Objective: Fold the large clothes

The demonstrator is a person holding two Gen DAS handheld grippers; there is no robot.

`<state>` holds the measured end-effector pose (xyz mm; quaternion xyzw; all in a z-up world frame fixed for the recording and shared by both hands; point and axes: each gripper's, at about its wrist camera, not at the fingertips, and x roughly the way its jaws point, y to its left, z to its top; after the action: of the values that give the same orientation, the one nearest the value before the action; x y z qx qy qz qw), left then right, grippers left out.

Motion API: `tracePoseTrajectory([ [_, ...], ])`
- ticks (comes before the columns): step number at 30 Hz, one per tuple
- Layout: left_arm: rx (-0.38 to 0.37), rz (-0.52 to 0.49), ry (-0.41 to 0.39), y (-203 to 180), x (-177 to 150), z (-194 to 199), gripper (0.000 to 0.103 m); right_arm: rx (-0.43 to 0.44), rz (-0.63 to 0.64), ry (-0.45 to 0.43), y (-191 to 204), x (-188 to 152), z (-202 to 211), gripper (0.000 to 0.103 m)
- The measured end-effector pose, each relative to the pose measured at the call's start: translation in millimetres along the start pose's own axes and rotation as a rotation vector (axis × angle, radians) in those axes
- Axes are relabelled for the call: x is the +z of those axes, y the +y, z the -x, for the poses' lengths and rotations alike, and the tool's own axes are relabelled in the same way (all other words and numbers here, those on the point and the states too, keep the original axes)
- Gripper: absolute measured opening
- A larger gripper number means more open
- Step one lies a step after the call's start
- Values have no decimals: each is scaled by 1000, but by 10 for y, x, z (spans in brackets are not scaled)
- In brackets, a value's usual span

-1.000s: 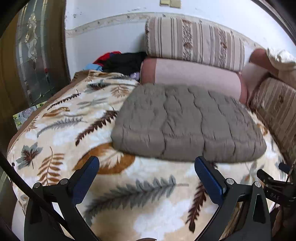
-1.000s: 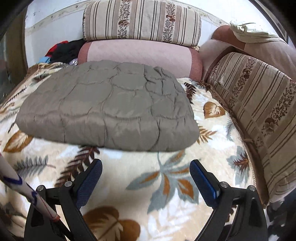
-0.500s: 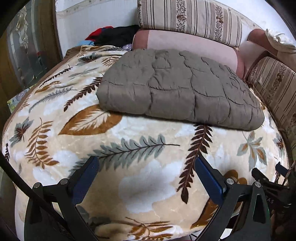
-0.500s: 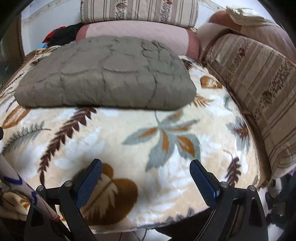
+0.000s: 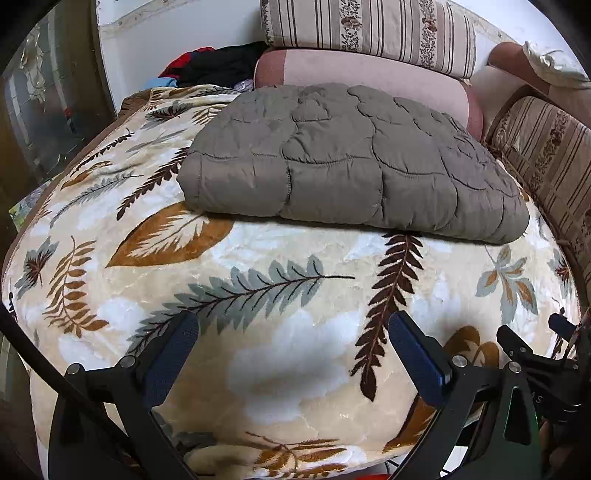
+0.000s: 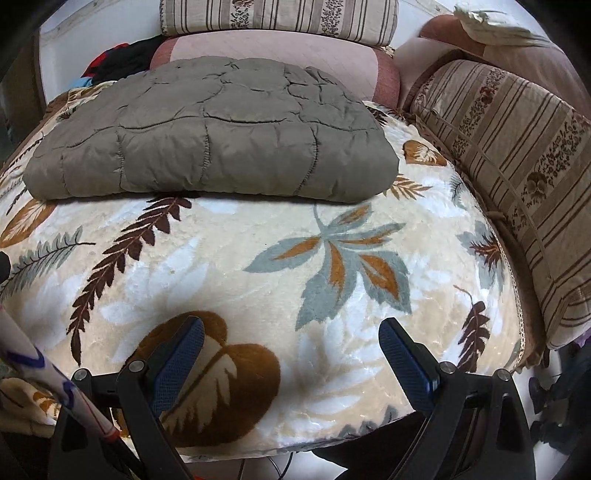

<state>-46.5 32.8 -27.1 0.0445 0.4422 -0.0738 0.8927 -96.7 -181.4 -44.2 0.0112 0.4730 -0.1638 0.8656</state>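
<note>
A leaf-patterned blanket [image 5: 295, 332] covers the bed across the lower frame, with striped cushions [image 5: 369, 33] and a pink bolster [image 5: 369, 74] against the white wall [image 5: 177, 40] at top, and a glazed door [image 5: 40, 110] at upper left.

Counted: one folded grey quilted garment [image 5: 347, 162]; one leaf-print blanket [image 5: 295, 332]; two striped cushions [image 6: 280, 16] [image 6: 517, 155]; one pink bolster [image 6: 280, 55]; one heap of dark clothes [image 5: 218, 68]; two hand-held grippers, left [image 5: 291, 354] and right [image 6: 291, 358].
</note>
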Motion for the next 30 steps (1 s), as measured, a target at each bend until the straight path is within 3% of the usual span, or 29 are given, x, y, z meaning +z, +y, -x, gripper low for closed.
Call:
tracePoseTrajectory([
  [30, -13, 10, 49, 51, 1, -208, 102, -20, 41, -7, 109, 96, -106, 97],
])
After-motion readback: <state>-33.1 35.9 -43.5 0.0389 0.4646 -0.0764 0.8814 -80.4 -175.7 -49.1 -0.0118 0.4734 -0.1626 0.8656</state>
